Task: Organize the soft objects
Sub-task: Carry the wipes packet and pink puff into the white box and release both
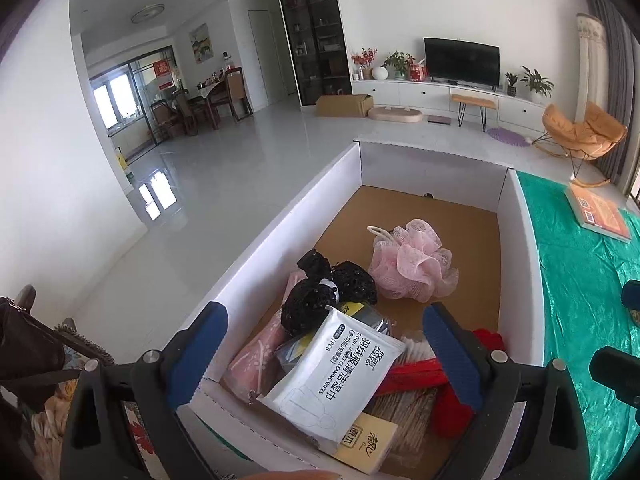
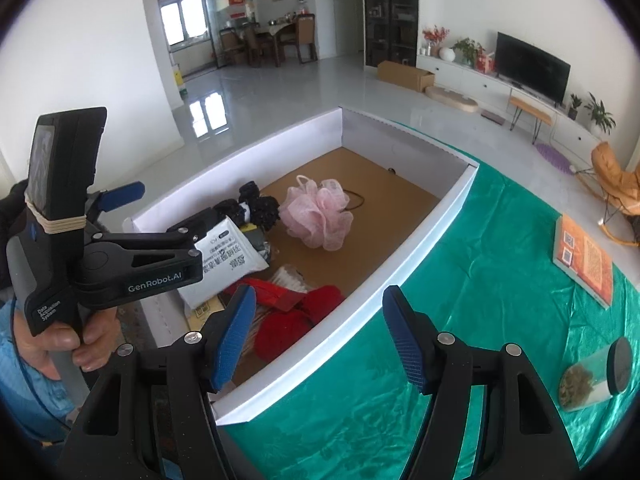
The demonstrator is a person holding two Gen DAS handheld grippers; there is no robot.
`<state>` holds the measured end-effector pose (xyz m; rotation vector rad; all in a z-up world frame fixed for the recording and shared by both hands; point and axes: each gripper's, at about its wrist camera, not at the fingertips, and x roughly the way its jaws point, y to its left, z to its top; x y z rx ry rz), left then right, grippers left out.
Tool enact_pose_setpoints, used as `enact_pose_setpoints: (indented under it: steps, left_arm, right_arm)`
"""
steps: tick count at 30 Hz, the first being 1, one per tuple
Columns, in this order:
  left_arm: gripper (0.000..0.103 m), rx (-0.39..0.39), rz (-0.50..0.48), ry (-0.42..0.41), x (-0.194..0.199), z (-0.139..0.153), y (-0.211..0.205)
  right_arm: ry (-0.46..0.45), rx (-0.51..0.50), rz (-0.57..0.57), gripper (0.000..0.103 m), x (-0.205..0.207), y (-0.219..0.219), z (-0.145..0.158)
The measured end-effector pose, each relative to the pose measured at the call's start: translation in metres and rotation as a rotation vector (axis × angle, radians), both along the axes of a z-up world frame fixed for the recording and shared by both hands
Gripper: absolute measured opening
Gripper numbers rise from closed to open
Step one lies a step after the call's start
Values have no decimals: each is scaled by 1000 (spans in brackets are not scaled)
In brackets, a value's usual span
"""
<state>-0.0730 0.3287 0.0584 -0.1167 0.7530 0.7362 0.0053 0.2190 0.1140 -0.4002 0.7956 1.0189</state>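
— Now then, left gripper [image 1: 326, 354]: spread wide over the near end of the white box [image 1: 280, 216], blue pads clear of everything. Nothing pinched between them.

— Below it?

— White wipes packet [image 1: 340, 372] lying flat on the pile, right under the gap. Beneath that, a yellow-labelled pack [image 1: 366, 446], a pink patterned pouch [image 1: 256, 356] along the left wall, something red [image 1: 452, 400] on the right.

— And the right gripper [image 2: 320, 336]?

— Also parted, holding nothing. Hanging over the near right wall of the box [image 2: 424, 236], one blue pad over the inside, the other over the green cloth [image 2: 480, 280].

— Soft items, where?

— All inside the box. Pink bath pouf [image 2: 316, 214] sitting alone on the brown cardboard floor, towards the middle. Black knitted piece [image 2: 256, 206] just left of it, touching the wipes packet [image 2: 228, 254]. Red soft piece [image 2: 296, 316] in the near corner by the right wall.

— Outside the box?

— On the cloth: an orange book [image 2: 584, 268] lying flat, well apart from the box, and a clear jar [image 2: 596, 376] with a dark lid, tipped on its side near the right edge.

— The hand [image 2: 72, 344]?

— Seen in the right view, wrapped round the left tool's handle, at the near left corner of the box.
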Motion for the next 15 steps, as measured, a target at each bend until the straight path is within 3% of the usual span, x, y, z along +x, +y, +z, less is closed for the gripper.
enact_pose_setpoints:
  steps: [15]
  left_arm:
    - [98, -6, 5, -10, -1, -1, 0]
  right_arm:
    - [14, -10, -3, 69, -6, -3, -12]
